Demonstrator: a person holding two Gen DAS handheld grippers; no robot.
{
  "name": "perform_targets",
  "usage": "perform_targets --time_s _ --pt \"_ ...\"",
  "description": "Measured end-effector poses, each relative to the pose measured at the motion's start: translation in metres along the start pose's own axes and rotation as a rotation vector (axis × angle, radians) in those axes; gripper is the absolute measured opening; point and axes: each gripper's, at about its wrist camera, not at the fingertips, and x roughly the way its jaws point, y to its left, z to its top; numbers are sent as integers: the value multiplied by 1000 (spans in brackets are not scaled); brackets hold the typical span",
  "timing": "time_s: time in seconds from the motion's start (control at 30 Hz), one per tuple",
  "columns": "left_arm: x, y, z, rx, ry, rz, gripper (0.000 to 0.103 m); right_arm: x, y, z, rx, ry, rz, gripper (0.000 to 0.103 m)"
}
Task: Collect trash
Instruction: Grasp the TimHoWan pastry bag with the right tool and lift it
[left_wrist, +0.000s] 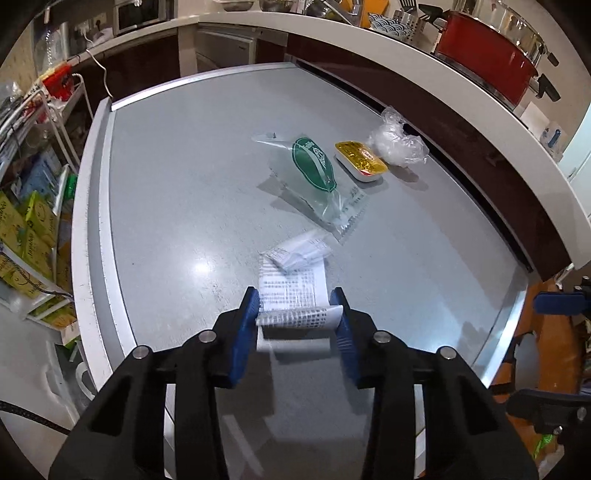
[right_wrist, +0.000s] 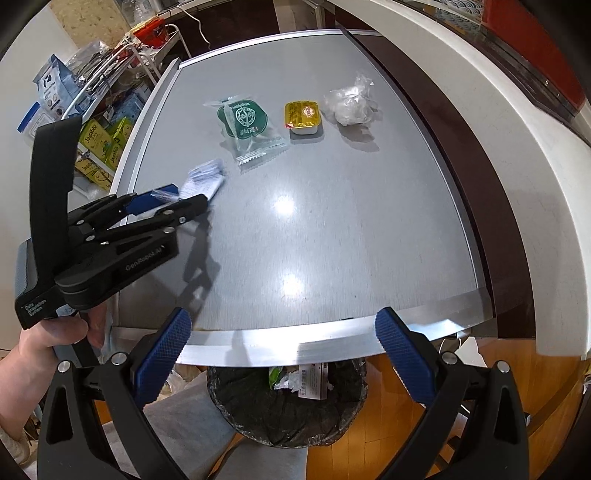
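Receipt clamped by the left gripper on the grey table; right gripper held wide apart over the bin.

Nearest, the curled end of a printed receipt (left_wrist: 295, 295) is pinched between the blue pads of the left gripper (left_wrist: 298, 314), the rest of the paper lying on the table (left_wrist: 184, 184). The right gripper (right_wrist: 282, 354) is seen spread open and empty at the table's near edge, above a black-lined trash bin (right_wrist: 288, 424) already holding scraps. Farther along the table, a green-printed clear wrapper (left_wrist: 314, 173), a gold-lidded sauce cup (left_wrist: 360, 160) and a crumpled clear plastic wad (left_wrist: 397, 142) are set in a row.
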Motion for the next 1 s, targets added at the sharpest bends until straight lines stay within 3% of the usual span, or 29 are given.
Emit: perform_targets --time_s 0.27,0.43,0.57,0.73,0.87,0.97,1.0 --pt "-16 14 2 -18 -19 -13 40 4 -1 41 -4 -60 1 98" --pt "-29 35 2 -55 -21 -9 40 17 18 94 -125 -118 -1 98" --pt "-36 49 1 -85 -26 -19 40 36 38 134 -220 -102 71 98" --pt "-40 55 4 -94 -31 -39 40 67 52 168 -294 -23 88 86" --pt "-39 58 8 -89 -30 -49 40 88 57 178 -305 42 98 81" --pt "-39 62 11 -85 -27 -57 40 99 60 177 -324 77 85 71" --pt "-39 62 11 -84 -27 -59 40 102 61 176 -325 87 90 58"
